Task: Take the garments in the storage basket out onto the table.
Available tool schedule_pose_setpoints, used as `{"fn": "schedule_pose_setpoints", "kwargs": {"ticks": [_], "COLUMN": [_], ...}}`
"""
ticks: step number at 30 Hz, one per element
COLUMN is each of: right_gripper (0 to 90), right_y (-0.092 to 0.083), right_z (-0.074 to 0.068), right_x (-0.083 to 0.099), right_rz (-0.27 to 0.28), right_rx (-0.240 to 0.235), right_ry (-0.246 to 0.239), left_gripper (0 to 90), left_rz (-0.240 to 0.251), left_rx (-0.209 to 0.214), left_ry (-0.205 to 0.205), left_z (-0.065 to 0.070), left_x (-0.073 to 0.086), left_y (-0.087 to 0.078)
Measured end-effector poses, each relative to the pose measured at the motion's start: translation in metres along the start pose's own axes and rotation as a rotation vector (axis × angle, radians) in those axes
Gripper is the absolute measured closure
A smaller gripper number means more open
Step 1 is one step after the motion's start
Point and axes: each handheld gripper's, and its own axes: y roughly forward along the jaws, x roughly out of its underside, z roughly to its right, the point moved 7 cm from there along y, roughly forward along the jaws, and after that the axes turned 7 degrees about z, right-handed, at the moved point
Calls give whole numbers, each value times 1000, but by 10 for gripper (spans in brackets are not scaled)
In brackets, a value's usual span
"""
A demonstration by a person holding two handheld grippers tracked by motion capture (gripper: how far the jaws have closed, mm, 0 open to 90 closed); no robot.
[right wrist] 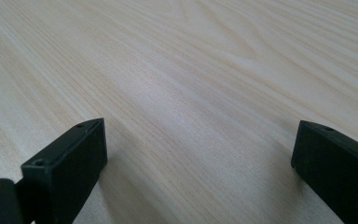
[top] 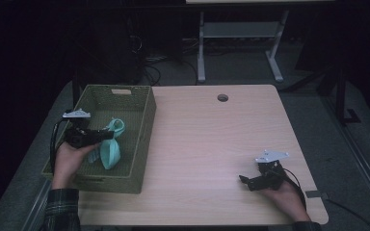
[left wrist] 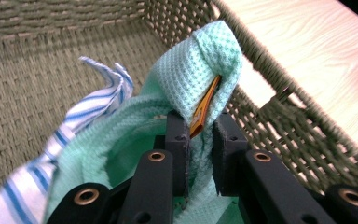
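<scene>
A light wooden table (top: 212,144) carried the scene, its grain plain between the wide-apart jaws of the right gripper (top: 244,181), which hovered low near its front right corner. A woven olive basket (top: 142,139) sat directly on the table's left part, surrounding the left gripper (top: 110,135). A round cable hole (top: 222,97) lay far beyond both grippers.

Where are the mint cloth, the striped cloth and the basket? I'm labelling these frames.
mint cloth (left wrist: 200,70): left gripper view, its waffle-weave fold above the jaws.
striped cloth (left wrist: 81,112): left gripper view, its blue-striped middle.
basket (top: 144,130): high view, its right wall.
</scene>
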Motion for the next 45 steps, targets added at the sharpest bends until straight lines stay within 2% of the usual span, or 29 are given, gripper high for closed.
{"fn": "schedule_pose_setpoints", "kwargs": {"ticks": [5,9,17,21,29,33,40,45], "right_gripper": [31,31,31,31,31,32,32,31], "right_y": [0,0,0,0,0,0,0,0], "right_z": [0,0,0,0,0,0,0,0], "right_x": [0,0,0,0,0,0,0,0], "right_rz": [0,0,-3,-3,-3,-2,-2,-3], "right_rx": [1,-1,0,0,0,0,0,0], "right_ry": [0,1,5,5,4,6,6,6], "left_gripper": [783,783,783,783,783,783,782,783], "left_rz": [37,70,112,139,172,188,205,224], "left_rx": [24,65,90,130,188,207,219,250], "left_ry": [-2,-1,18,18,43,63,82,96], "left_z": [4,8,18,25,40,51,61,70], "left_x": [-11,-21,-43,-53,-73,-84,-99,-109], "left_y": [-6,-11,-22,-25,-31,-33,-37,-41]}}
